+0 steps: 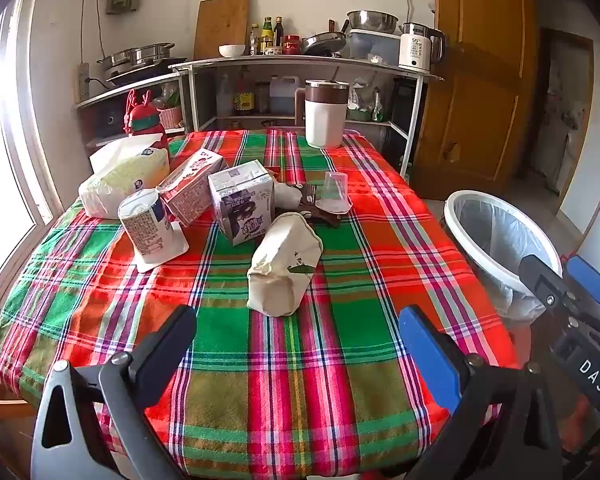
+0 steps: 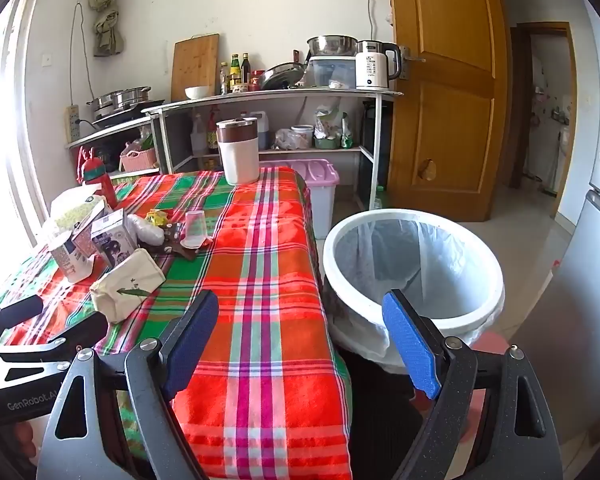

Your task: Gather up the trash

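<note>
Both sets of tongs wide apart and empty, hovering at the near edge of the plaid red-and-green tabletop (image 1: pixel 284 360), nothing grabbed yet! The trash sits clustered up at eleven o'clock from the left tongs (image 1: pixel 296 344): a cream crumpled paper bag with a leaf print (image 1: pixel 284 268) lying nearest, a purple-and-white drink carton (image 1: pixel 244 204) behind it, a toppled white cup-shaped carton (image 1: pixel 150 226) to its left, and a clear plastic cup (image 1: pixel 334 192) further back. The white round bin with a clear liner (image 2: pixel 412 264) waits off the tabletop's right edge, at one o'clock from the right tongs (image 2: pixel 304 340). Risk here, I'd say: that bag is soft and could fold or slide out of a pinch, and reaching past it could knock the carton over. Both tools are angled downward, the left aimed at the pile, the right straddling the tabletop edge and bin
</note>
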Tool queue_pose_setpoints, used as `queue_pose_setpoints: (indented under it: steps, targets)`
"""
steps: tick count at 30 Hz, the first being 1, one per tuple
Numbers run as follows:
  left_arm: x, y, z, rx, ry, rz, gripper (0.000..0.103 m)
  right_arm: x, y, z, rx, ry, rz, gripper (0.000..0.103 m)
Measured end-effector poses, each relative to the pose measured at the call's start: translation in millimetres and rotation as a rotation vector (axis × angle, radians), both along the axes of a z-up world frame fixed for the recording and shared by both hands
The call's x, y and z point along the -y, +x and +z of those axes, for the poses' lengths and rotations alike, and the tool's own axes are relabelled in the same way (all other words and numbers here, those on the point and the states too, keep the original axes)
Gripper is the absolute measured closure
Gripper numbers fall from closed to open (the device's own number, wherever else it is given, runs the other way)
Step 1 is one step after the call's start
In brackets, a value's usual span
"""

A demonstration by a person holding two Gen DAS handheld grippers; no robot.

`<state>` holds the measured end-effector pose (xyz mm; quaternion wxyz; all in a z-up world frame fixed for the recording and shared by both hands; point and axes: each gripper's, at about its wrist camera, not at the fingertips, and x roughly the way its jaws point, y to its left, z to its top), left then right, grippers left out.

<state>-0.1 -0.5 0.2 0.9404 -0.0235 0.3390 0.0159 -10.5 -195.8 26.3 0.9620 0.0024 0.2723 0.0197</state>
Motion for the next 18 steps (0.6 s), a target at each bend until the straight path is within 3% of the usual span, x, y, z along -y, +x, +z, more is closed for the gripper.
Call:
queue_pose_setpoints:
  steps: [18]
  targets:
    - [-2.0, -3.2, 2.4, 0.0, -0.01, 0.01, 0.001, 0.3, -4.9, 3.2, 0.008, 0.007, 0.011, 0.019]
